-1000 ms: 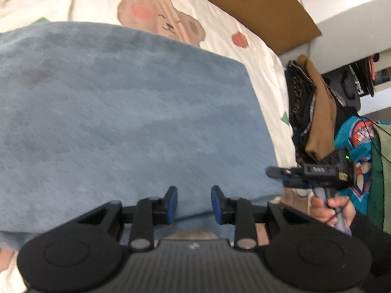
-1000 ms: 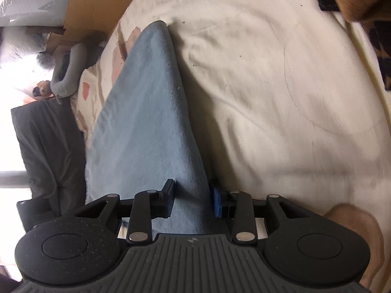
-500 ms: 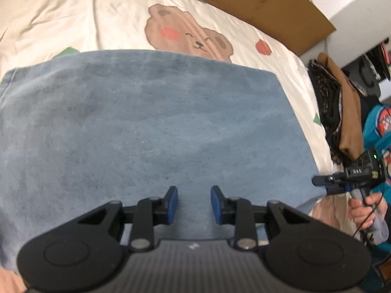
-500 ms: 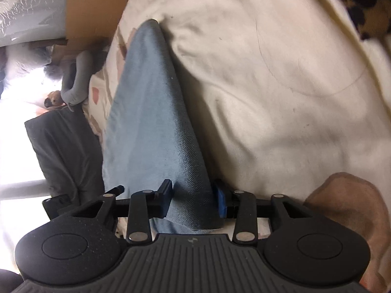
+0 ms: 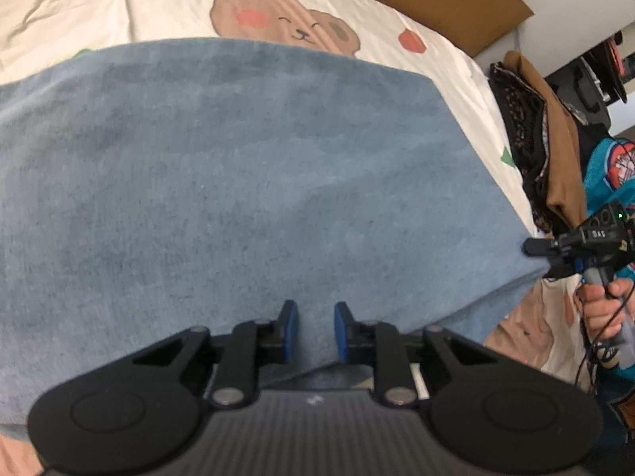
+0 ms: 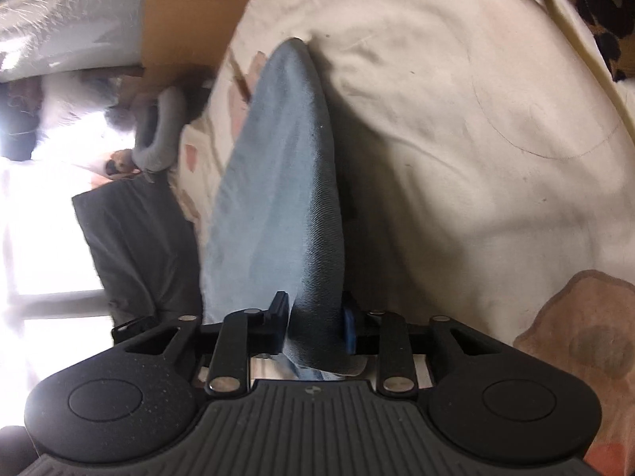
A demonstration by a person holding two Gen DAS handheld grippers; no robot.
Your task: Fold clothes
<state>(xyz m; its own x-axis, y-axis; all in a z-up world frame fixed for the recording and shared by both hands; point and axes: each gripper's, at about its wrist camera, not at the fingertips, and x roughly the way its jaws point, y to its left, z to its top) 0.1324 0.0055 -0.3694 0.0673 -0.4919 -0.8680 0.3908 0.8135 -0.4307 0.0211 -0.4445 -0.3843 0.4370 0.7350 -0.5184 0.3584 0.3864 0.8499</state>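
Holding the blue garment point(image 5: 246, 182) off the cream printed bedsheet point(image 5: 119, 8), you have both tools on its near edge. Your left gripper point(image 5: 315, 329) has just been closing; fabric runs between the blue pads, though whether they pinch it is unclear. Your right gripper point(image 6: 315, 327) has just been opening, a fold of the cloth between its jaws, the right pad touching it, the left pad just apart. Your right hand point(image 5: 605, 309) shows at the garment's far corner. Other clothes point(image 5: 539, 139) lie heaped at the bed's edge.
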